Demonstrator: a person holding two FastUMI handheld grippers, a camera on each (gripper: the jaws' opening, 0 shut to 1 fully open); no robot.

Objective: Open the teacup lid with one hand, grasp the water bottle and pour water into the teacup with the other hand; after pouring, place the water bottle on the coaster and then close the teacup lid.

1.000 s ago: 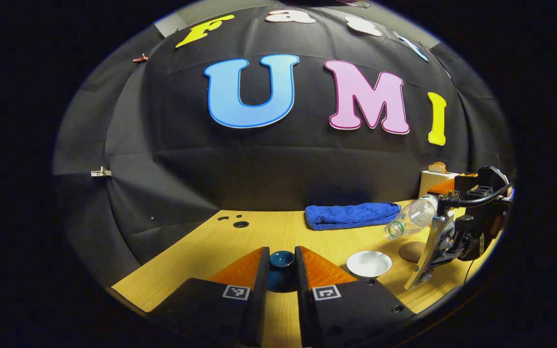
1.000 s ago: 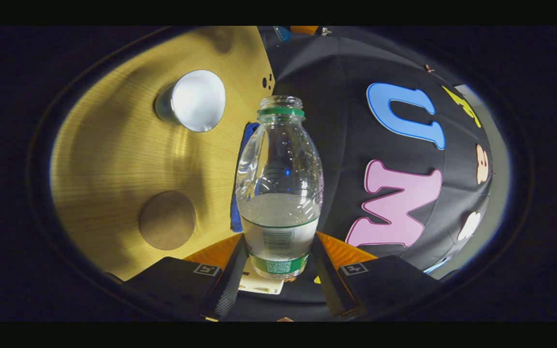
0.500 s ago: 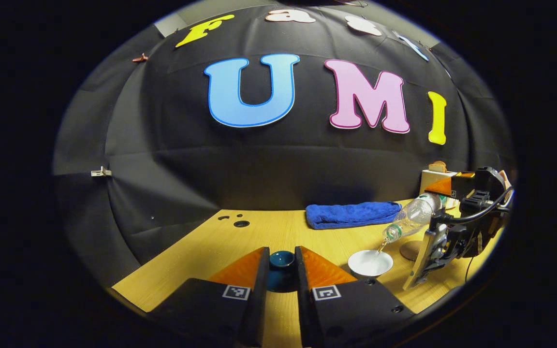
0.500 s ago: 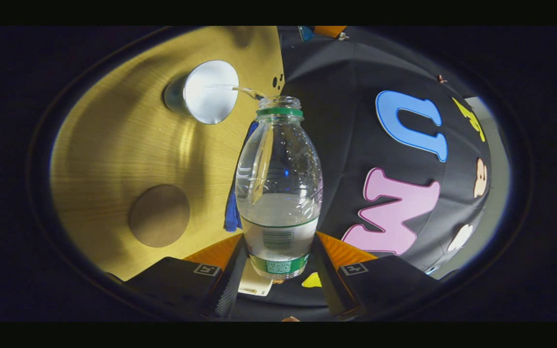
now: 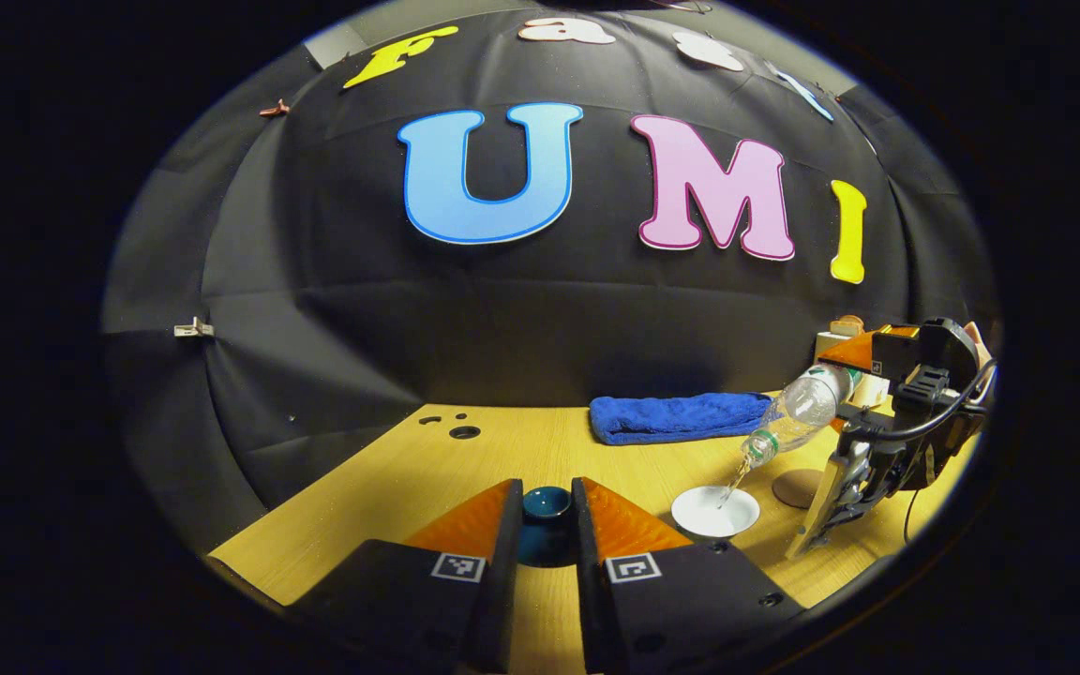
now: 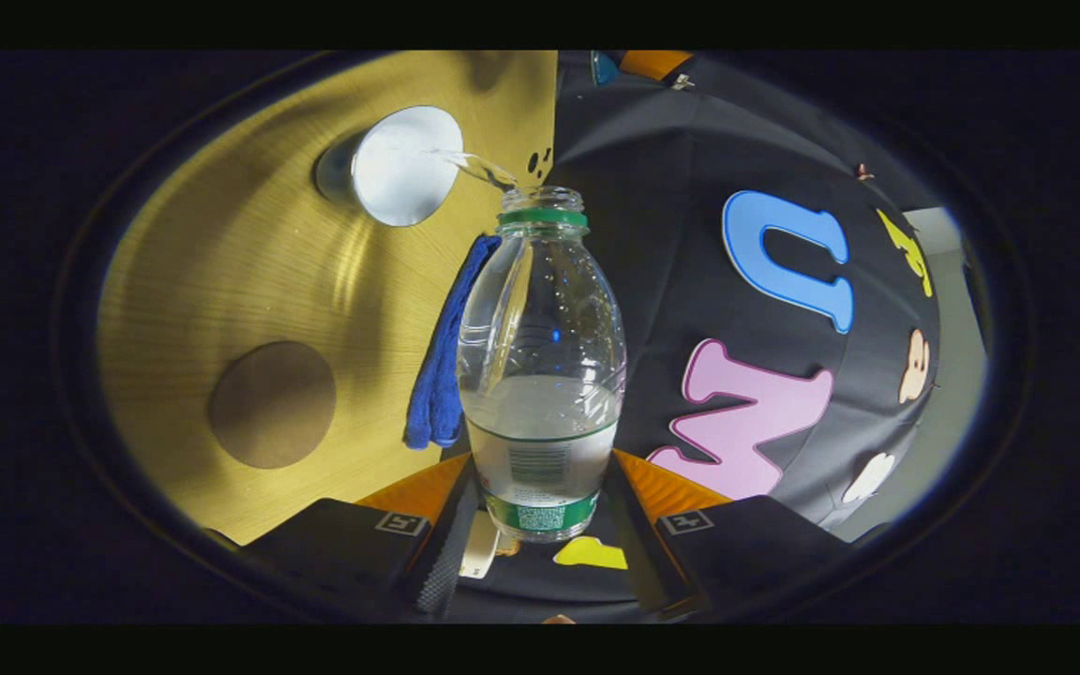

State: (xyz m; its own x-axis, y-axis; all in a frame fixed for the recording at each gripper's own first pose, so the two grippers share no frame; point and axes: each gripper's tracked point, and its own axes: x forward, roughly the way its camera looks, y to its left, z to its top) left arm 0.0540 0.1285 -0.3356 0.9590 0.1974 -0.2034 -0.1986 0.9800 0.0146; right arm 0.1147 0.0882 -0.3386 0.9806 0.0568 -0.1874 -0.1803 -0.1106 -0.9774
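Note:
My left gripper (image 5: 547, 497) is shut on the dark teal teacup lid (image 5: 547, 508), held low over the wooden table (image 5: 465, 469). To its right stands the white teacup (image 5: 715, 512), uncovered. Above it the clear water bottle (image 5: 801, 411) tilts mouth-down, held by my right gripper (image 5: 847, 389). A thin stream of water runs from its mouth into the cup. In the right gripper view the right gripper (image 6: 542, 469) is shut on the bottle (image 6: 540, 375), which is partly full. The stream arcs to the teacup (image 6: 395, 164). A round brown coaster (image 6: 273, 403) lies bare beside it.
A folded blue towel (image 5: 681, 417) lies along the back of the table by the black cloth wall. A small white box (image 5: 838, 339) stands at the back right. The coaster (image 5: 795, 487) sits just right of the cup. Small holes (image 5: 463, 432) mark the table's back left.
The bottle has tipped further. One second ago no water ran; a stream into the teacup began half a second ago and still flows. My left gripper has stayed put with the lid.

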